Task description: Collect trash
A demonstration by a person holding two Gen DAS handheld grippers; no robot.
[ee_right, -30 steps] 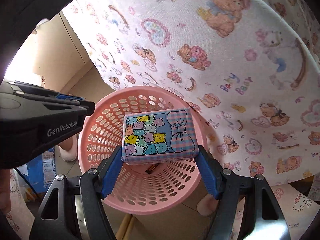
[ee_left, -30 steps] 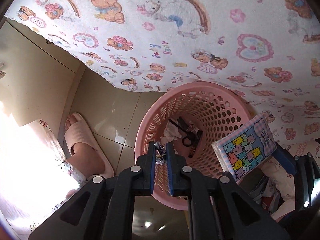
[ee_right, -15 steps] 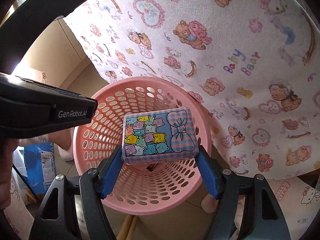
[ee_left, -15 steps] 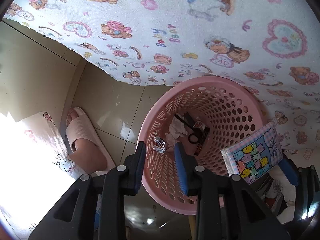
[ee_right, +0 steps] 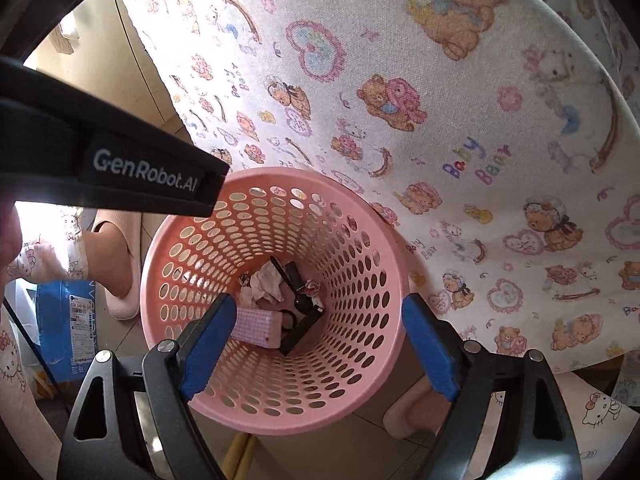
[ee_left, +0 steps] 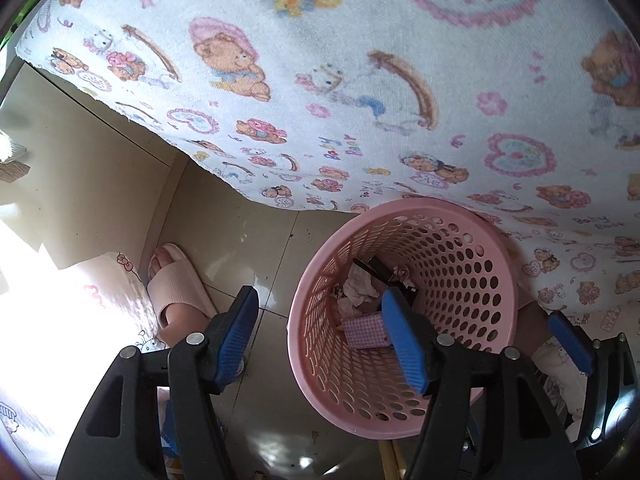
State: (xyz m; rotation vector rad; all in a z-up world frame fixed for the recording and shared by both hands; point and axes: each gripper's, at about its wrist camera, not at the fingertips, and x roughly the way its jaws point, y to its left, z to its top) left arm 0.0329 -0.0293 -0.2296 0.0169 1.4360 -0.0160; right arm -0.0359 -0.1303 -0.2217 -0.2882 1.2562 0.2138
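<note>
Trash sits at the bottom of pink basket (ee_right: 360,360): checked pack (ee_right: 256,326), crumpled tissue (ee_right: 266,282), black bits. Left gripper (ee_left: 324,336) jaws opening, nothing between them, straddling the basket rim. Right gripper (ee_right: 320,344) jaws opening too, released, above the basket mouth. Basket stands on the floor beside patterned cloth (ee_right: 440,100).

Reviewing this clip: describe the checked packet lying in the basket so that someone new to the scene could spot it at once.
Find the round pink perforated plastic basket standing on the tiled floor beside the cartoon bear-print cloth. Look to its bottom, among crumpled white paper and black scissors. The flat pink-and-white checked packet lies on the near side; it is the only rectangular, gingham-patterned piece there.
</note>
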